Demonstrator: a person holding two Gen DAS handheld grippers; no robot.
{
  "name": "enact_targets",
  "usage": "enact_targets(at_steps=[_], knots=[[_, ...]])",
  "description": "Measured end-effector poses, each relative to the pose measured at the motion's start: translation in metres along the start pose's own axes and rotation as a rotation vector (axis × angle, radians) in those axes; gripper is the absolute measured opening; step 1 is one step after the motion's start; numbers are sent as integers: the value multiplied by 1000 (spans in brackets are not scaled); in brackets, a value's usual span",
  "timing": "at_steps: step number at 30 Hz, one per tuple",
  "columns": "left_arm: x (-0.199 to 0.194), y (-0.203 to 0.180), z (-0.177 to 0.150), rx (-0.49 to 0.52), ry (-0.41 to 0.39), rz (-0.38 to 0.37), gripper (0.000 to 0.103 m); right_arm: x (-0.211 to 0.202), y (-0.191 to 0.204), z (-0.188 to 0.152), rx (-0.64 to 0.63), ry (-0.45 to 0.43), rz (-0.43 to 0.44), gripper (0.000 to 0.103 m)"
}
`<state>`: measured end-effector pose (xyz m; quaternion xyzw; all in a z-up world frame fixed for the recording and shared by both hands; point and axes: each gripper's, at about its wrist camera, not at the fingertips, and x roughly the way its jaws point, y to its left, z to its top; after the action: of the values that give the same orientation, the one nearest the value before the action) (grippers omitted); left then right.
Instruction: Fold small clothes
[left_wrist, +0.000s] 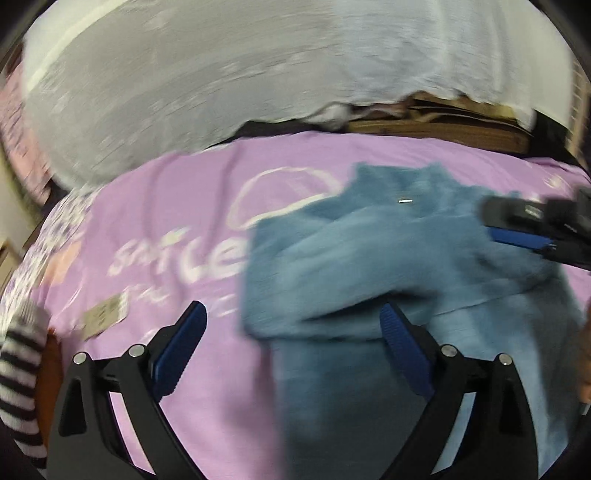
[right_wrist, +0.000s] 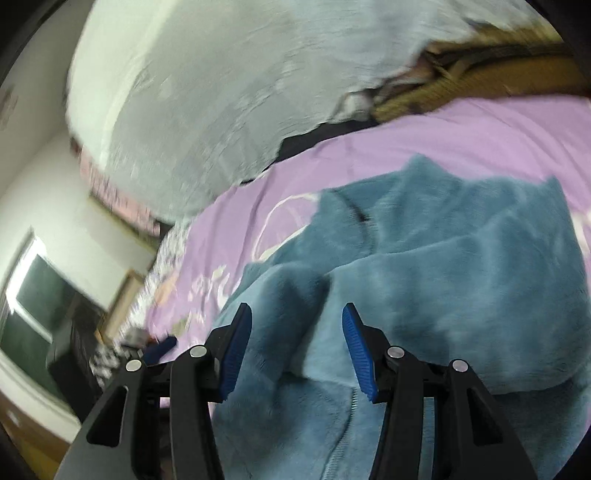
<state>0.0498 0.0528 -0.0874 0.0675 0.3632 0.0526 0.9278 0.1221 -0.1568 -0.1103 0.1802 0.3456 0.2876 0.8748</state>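
Black fingers with blue ribbed pads (left_wrist: 400, 350) are filling the bottom of the left wrist view, where the left hand-held gripper (left_wrist: 291, 343) is standing wide open with nothing between its jaws; one pad is hanging over bare purple bedsheet (left_wrist: 155, 236), the other over the near edge of the blue fleece garment (left_wrist: 388, 258). That garment is lying rumpled on the bed, partly folded over itself, with its collar end pointing away from the cameras and a small pale tag or zipper pull showing near the collar. White lettering and a curved outline printed on the sheet are peeking out from under the garment's left edge. In the right wrist view the right hand-held gripper (right_wrist: 295, 343) is hovering directly above the fleece with its jaws about half open; a raised fold of the fabric is sitting between the pads, but the pads are not pressing on it. That same gripper is also appearing at the right edge of the left wrist view, over the garment's far side. A striped sleeve (left_wrist: 18, 373) is showing at the lower left of the left wrist view, and a small paper label (left_wrist: 105, 317) is lying on the sheet close to it. A pale grey blanket (left_wrist: 221, 81) is hanging blurred behind the bed.
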Motion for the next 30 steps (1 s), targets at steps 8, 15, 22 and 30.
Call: enact_targets(at_steps=[8,15,22,30], knots=[[31,79,-3,-261,74,20,92,31,92,-39,-475,28,-174,54],[49,85,-11,-269,123,-15,92,65,129,-54,-765,41,-394,55],[54,95,-13,-309,143,-27,92,95,144,-79,-1071,59,-558,61],[54,89,-15,-289,141,-12,92,87,134,-52,-956,-23,-567,9]])
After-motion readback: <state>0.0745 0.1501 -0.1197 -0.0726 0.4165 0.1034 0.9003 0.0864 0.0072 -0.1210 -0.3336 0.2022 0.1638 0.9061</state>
